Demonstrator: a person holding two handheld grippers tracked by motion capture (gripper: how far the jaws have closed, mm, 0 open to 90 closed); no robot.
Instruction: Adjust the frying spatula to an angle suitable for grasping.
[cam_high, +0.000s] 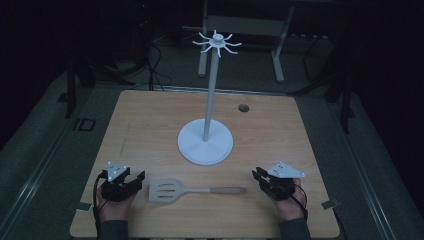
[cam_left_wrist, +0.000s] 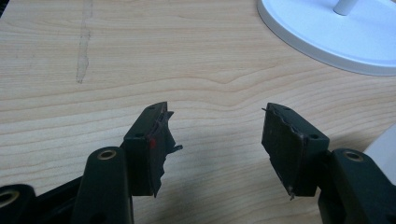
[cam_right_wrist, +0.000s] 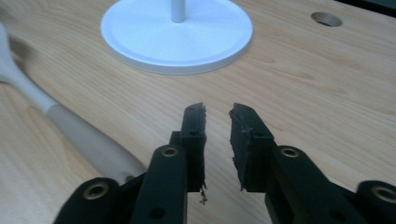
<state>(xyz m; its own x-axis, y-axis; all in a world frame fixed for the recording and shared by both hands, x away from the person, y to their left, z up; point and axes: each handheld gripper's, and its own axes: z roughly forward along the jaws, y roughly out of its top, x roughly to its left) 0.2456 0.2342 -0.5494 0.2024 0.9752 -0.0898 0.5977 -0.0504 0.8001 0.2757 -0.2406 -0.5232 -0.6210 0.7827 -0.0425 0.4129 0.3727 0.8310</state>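
Note:
A slotted spatula (cam_high: 172, 191) with a pale head and a wooden handle lies flat near the table's front edge, between the two hands. My left gripper (cam_high: 139, 178) rests just left of the spatula's head, and its own view shows the left gripper (cam_left_wrist: 215, 111) open wide over bare wood. My right gripper (cam_high: 258, 175) sits just right of the handle's end. In its own view the right gripper (cam_right_wrist: 217, 109) has a narrow gap between its jaws, with nothing in it. The spatula handle (cam_right_wrist: 70, 130) runs past its left side.
A white stand (cam_high: 205, 142) with a round base, a tall pole and a ring of hooks on top stands mid-table; the base (cam_left_wrist: 336, 39) (cam_right_wrist: 177, 39) lies ahead of both grippers. A small round hole (cam_high: 243, 107) (cam_right_wrist: 326, 18) is in the tabletop's far right.

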